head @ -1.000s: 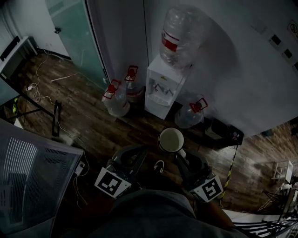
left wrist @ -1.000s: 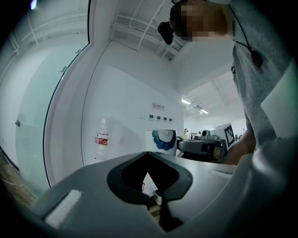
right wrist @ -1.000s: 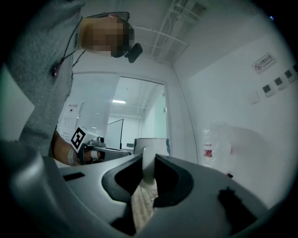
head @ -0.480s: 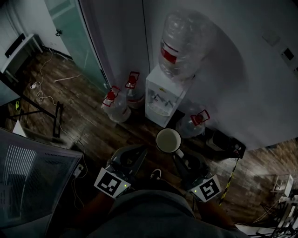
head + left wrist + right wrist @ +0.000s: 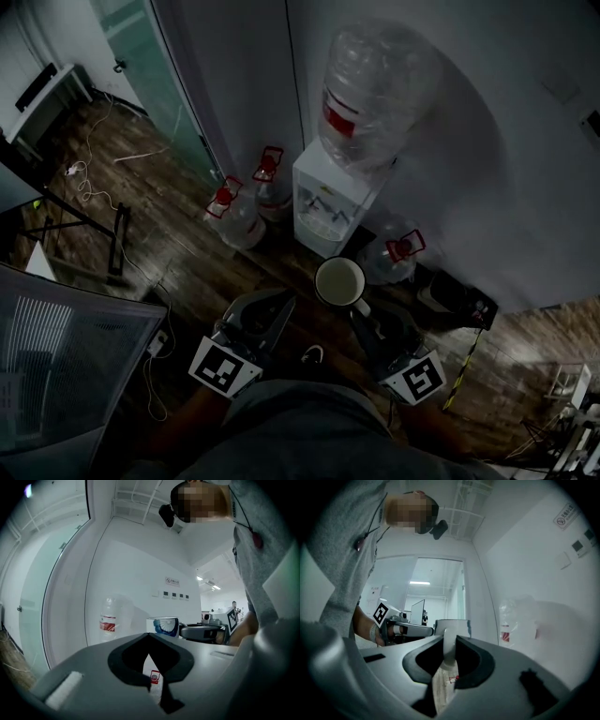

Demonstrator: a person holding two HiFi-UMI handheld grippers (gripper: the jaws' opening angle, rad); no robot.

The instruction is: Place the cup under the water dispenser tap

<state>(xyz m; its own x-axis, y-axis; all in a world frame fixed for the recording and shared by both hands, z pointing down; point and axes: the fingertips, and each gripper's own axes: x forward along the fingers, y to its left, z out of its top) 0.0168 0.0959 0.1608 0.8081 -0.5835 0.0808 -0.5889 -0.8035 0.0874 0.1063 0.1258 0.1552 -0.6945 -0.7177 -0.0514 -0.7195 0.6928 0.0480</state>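
- White cup [image 5: 339, 281] leads the way, mouth up, carried in the air in front of us. The right gripper [image 5: 366, 313] has its jaws clamped on the handle [image 5: 448, 651] and on nothing else.
- That's our first worry: a grip on a smooth, thin handle lets the cup swing or tip about the jaws if we jolt or stop hard.
- Beside it is the left gripper [image 5: 278, 309], jaws drawn together on nothing and apart from the cup. If the cup slips, nothing is there to catch it, and it drops to the wooden floor [image 5: 187, 253].
- Next out, spare bottles [image 5: 239, 211] stand on the floor at the left of the dispenser [image 5: 323, 225], and another [image 5: 398, 255] sits just beside its right. As we judge it, a low approach could knock the right gripper's body against that right-hand one.
- At the dispenser itself, the cup is short of the recess, not yet under a tap [image 5: 325, 199].
- The recess looks tight. Come in too high and the rim clips the tap; come in off-centre and the cup catches the side wall and twists in the jaws.
- Farthest off, the big bottle [image 5: 370, 89] on top bulges out past the cabinet. If we lean in to aim, it could block our view of the tap just when we need it.
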